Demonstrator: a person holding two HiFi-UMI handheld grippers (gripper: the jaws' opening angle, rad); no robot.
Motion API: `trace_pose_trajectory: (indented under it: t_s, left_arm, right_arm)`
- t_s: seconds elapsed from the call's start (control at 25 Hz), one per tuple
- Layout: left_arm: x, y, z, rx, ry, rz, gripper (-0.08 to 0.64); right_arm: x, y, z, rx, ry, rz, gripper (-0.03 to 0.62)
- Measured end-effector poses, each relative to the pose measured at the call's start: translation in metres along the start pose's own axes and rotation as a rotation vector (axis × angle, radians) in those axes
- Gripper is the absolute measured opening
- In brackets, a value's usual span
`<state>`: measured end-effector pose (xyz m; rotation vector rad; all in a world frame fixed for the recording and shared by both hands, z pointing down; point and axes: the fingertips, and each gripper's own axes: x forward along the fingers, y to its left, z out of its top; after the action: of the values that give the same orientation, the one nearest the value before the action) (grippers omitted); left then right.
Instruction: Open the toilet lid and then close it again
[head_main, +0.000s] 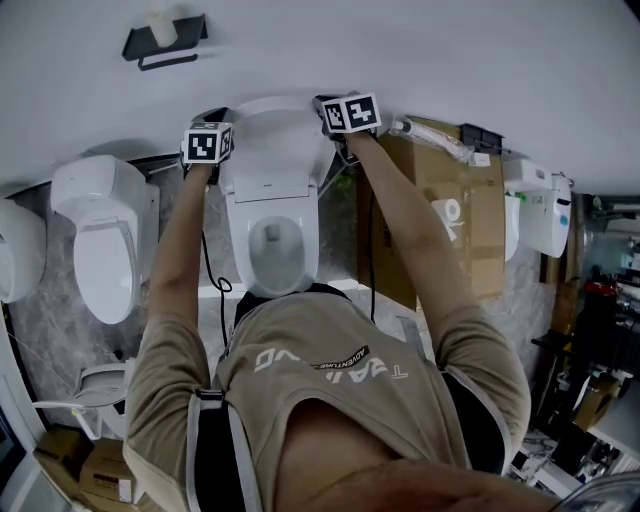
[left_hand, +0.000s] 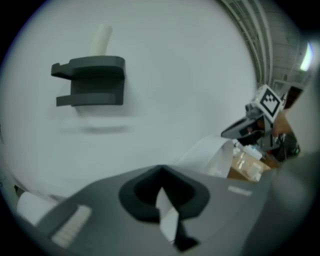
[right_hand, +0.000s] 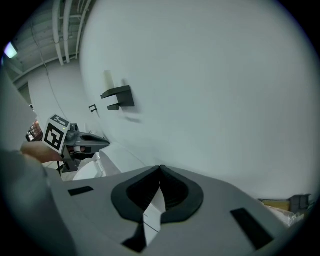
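Our left gripper (left_hand: 161, 171) and right gripper (right_hand: 160, 170) both have their jaws pressed together, holding nothing. At the head view's centre, the white ceramic toilet bowl (head_main: 272, 245) lies open. Its white plastic lid (head_main: 276, 140) stands raised between the grippers at upper centre, before the pale wall (head_main: 450, 50).

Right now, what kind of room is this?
Probably a toilet showroom or stockroom, not a home bathroom: several toilets stand side by side along one wall, with cardboard boxes beside them.
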<state>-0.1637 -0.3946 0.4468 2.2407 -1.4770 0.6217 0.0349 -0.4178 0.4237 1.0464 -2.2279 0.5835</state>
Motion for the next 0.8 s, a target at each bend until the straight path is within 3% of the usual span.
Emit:
trace_pose_trajectory:
  t_s: [0.2,0.48,0.8]
  left_arm:
    - [-0.007,-0.008,0.000,0.040,-0.006,0.004,0.005]
    - [-0.011,-0.025,0.030,0.088,-0.057,-0.004,0.005]
    - [-0.002,-0.050,0.038,0.138,-0.026,-0.066,0.005]
  right_arm:
    - [-0.007,0.000,0.008,-0.002,-0.042,-0.008,0.014]
    - [-0.003,0.000,0.020,-0.027,-0.034,0.012,0.014]
    - [0.018,0.004,0.019,-0.120,0.043,0.012,0.013]
